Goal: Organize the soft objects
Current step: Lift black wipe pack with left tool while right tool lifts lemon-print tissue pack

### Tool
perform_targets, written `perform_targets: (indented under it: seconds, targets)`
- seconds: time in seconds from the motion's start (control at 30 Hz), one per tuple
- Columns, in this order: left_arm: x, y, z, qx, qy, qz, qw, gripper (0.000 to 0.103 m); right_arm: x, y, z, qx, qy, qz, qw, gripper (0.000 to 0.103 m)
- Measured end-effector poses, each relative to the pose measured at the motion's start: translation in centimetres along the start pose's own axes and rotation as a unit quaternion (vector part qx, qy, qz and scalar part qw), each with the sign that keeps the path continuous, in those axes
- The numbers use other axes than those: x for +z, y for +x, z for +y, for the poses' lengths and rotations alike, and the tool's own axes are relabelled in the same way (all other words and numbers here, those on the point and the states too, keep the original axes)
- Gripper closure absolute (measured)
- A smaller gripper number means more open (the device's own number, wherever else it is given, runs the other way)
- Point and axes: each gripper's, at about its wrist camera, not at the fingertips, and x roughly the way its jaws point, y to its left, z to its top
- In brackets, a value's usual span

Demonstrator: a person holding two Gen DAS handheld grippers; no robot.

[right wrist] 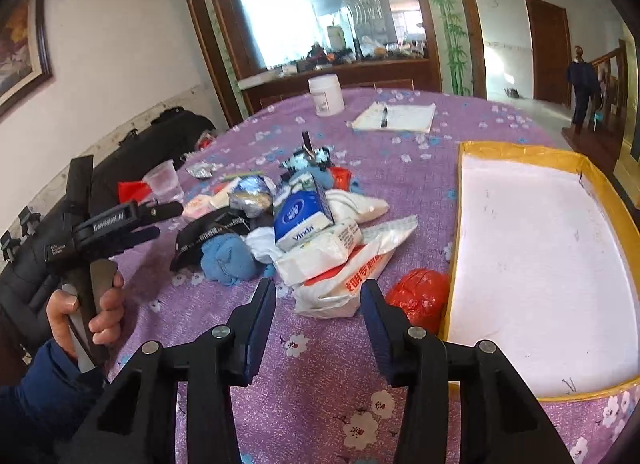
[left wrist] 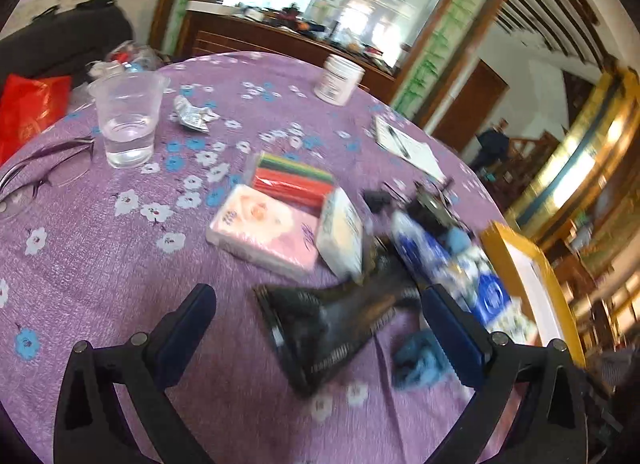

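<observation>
Purple cloth [right wrist: 320, 404] carries a loose pile of soft things [right wrist: 304, 232] left of the yellow-rimmed tray [right wrist: 464, 200], which is empty. Both tongs grip nothing: left gripper [left wrist: 320, 328] spread wide, right gripper [right wrist: 320, 304] half closed. Pulling one packet may drag its neighbours, or tip the cup [left wrist: 127, 120], which holds some water.

In the left wrist view, motion blur smears the pile near the table's [left wrist: 100, 264] right edge: the blue-and-white packet [left wrist: 452, 264] and the dark items behind it cannot be read. The glasses [left wrist: 36, 180] run off the left border. In the right wrist view, the yellow-rimmed tray [right wrist: 516, 150] is cut by the right border.
</observation>
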Motion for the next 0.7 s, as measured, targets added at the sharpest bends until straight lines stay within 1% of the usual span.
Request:
perform_targets:
  seconds: [0.03, 0.1, 0.17, 0.2, 0.27, 0.33, 0.37, 0.4, 0.47, 0.5, 0.57, 0.6, 0.63, 0.67, 0.7]
  targets:
    - [0.0, -0.1, -0.3, 0.001, 0.018, 0.008, 0.9998, 0.0, -0.1, -0.2, 0.0, 0.005, -0.001, -0.009, 1.0, 0.054]
    - [0.2, 0.1, -1.3, 0.007, 0.069, 0.035, 0.997, 0.0, -0.6, -0.7, -0.2, 0.018, 0.002, -0.024, 1.0, 0.053]
    - [0.3, 0.7, -2.1, 0.007, 0.118, 0.069, 0.9906, 0.0, -1.1, -0.9, -0.3, 0.024, 0.007, -0.031, 0.999, 0.051]
    - [0.3, 1.0, -2.4, 0.014, 0.135, 0.078, 0.9876, 0.0, -1.4, -1.2, -0.2, 0.028, 0.006, -0.034, 0.999, 0.051]
    - [0.2, 2.1, -3.0, 0.028, 0.174, 0.096, 0.9797, 0.002, -1.6, -1.6, -0.1, 0.023, 0.001, -0.037, 0.999, 0.044]
    - [0.1, 3.3, -3.5, 0.035, 0.202, 0.108, 0.9728, 0.017, -1.7, -2.1, -0.4, 0.015, -0.004, -0.034, 0.999, 0.035]
    - [0.0, 4.0, -3.7, 0.039, 0.21, 0.121, 0.9694, 0.02, -1.8, -2.4, -0.6, 0.009, -0.008, -0.033, 0.999, 0.034]
    - [-0.1, 4.6, -4.0, 0.041, 0.219, 0.129, 0.9663, 0.02, -1.9, -2.5, -0.7, 0.003, -0.011, -0.031, 0.999, 0.033]
    - [-0.5, 5.7, -4.6, 0.056, 0.243, 0.13, 0.9597, 0.02, -2.0, -2.8, -1.1, -0.005, -0.012, -0.03, 0.999, 0.033]
    - [-0.7, 6.4, -4.8, 0.063, 0.248, 0.135, 0.9573, 0.02, -2.1, -2.9, -1.2, -0.004, -0.013, -0.029, 0.999, 0.033]
    - [-0.9, 7.0, -5.2, 0.069, 0.251, 0.139, 0.9555, 0.022, -2.1, -2.8, -1.3, -0.005, -0.016, -0.025, 1.0, 0.033]
    - [-0.9, 7.1, -5.4, 0.073, 0.248, 0.134, 0.9567, 0.027, -2.1, -2.5, -1.3, -0.01, -0.017, -0.02, 1.0, 0.033]
    - [-1.0, 7.1, -5.6, 0.074, 0.241, 0.129, 0.959, 0.042, -2.1, -2.2, -1.3, -0.011, -0.017, -0.017, 1.0, 0.033]
    - [-1.1, 6.9, -5.8, 0.075, 0.236, 0.124, 0.9609, 0.051, -2.1, -1.9, -1.2, -0.008, -0.019, -0.014, 1.0, 0.033]
    - [-1.4, 6.6, -6.1, 0.078, 0.231, 0.119, 0.9625, 0.061, -1.9, -1.6, -1.0, -0.006, -0.021, -0.01, 1.0, 0.033]
